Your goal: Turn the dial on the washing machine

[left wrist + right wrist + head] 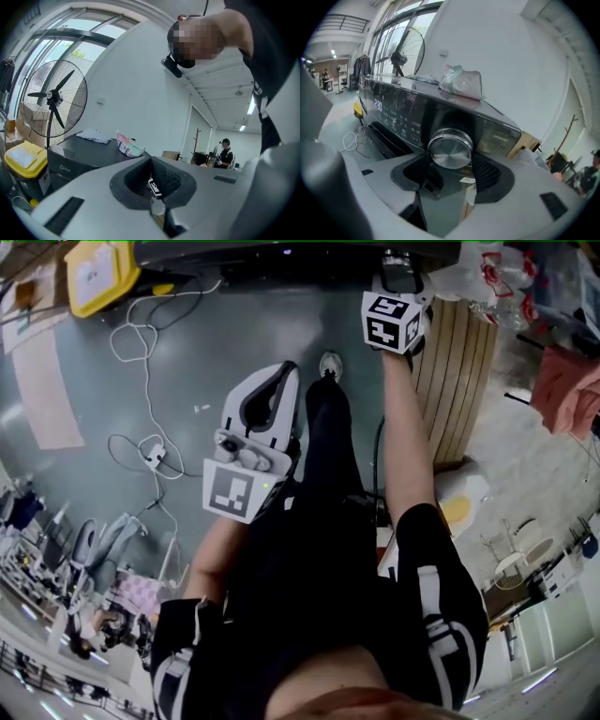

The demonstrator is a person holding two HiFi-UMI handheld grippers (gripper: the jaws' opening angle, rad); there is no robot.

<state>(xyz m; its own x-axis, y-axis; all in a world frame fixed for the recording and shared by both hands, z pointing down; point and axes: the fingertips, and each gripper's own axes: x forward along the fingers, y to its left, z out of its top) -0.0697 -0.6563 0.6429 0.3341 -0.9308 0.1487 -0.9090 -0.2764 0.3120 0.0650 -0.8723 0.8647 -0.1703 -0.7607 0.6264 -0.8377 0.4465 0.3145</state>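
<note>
The washing machine (401, 110) has a dark glossy control panel with a round silver dial (450, 149). In the right gripper view my right gripper (451, 172) reaches up to the panel. The dial sits between its two fingertips, and the dark pads (487, 174) stand close on either side without clearly pressing; it is open. In the head view the right gripper (401, 273) is stretched forward at the top, against the machine's dark edge (281, 251). My left gripper (284, 381) hangs back over the floor, shut and empty, well away from the machine (79, 157).
A yellow bin (98, 273) stands left of the machine, with a white cable (141, 362) looping over the floor. A soft packet (464, 83) and a cloth (96, 136) lie on the machine's top, with a standing fan (54, 98) behind. A slatted wooden panel (459, 381) is at right. Another person (225, 152) stands far back.
</note>
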